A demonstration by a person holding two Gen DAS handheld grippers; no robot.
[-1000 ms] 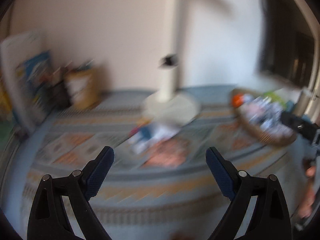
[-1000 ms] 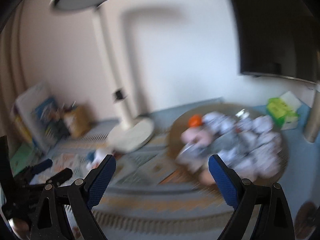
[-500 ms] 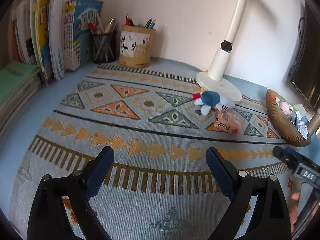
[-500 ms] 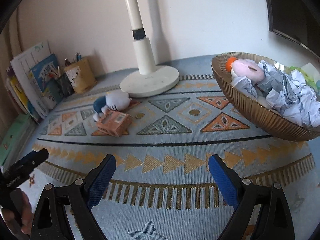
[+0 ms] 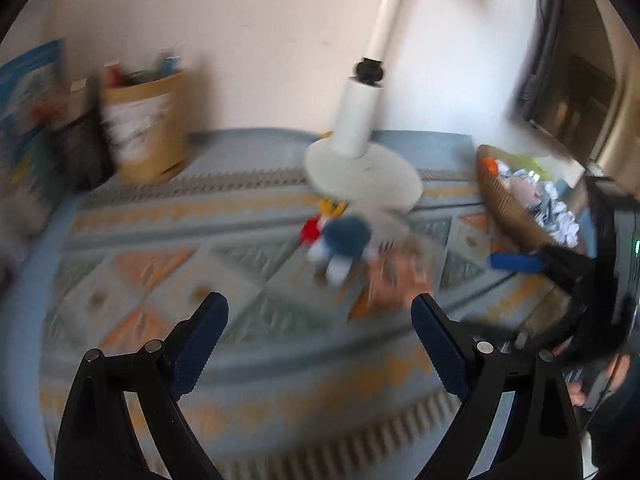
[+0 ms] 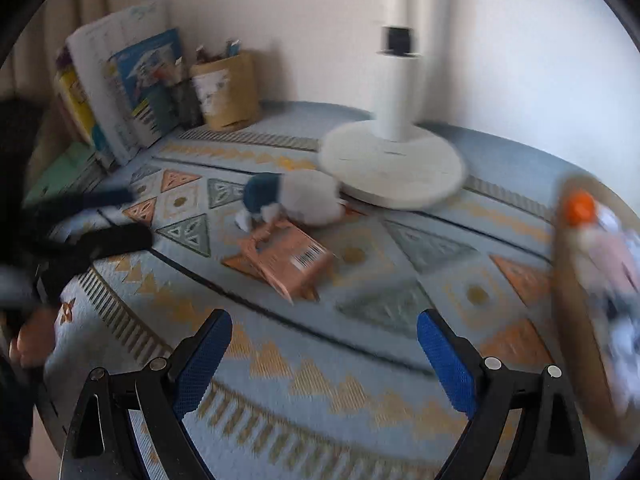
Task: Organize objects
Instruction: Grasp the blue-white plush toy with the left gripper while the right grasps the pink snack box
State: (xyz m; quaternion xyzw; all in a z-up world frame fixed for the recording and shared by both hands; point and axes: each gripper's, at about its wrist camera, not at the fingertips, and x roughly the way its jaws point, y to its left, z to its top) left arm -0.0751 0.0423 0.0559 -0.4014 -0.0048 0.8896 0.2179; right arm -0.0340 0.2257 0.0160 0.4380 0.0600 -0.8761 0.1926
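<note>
A blue and white plush toy [image 5: 340, 240] lies on the patterned mat by the lamp base; it also shows in the right wrist view [image 6: 296, 198]. An orange carton [image 6: 286, 258] lies just in front of it, blurred in the left wrist view [image 5: 394, 280]. A brown bowl [image 5: 508, 204] full of crumpled paper and small items stands at the right; its rim [image 6: 568, 280] shows in the right wrist view. My left gripper [image 5: 320, 340] is open and empty above the mat. My right gripper [image 6: 324, 348] is open and empty, in front of the carton.
A white lamp base [image 6: 392, 160] with its pole stands behind the toy. A tan pen holder [image 6: 226, 90] and upright books [image 6: 128, 80] stand at the back left. A dark monitor [image 5: 568, 92] is at the far right. The other gripper shows at each view's edge.
Both grippers have moved closer to the toy and carton, and both views are blurred by motion. Both stay open and empty.
</note>
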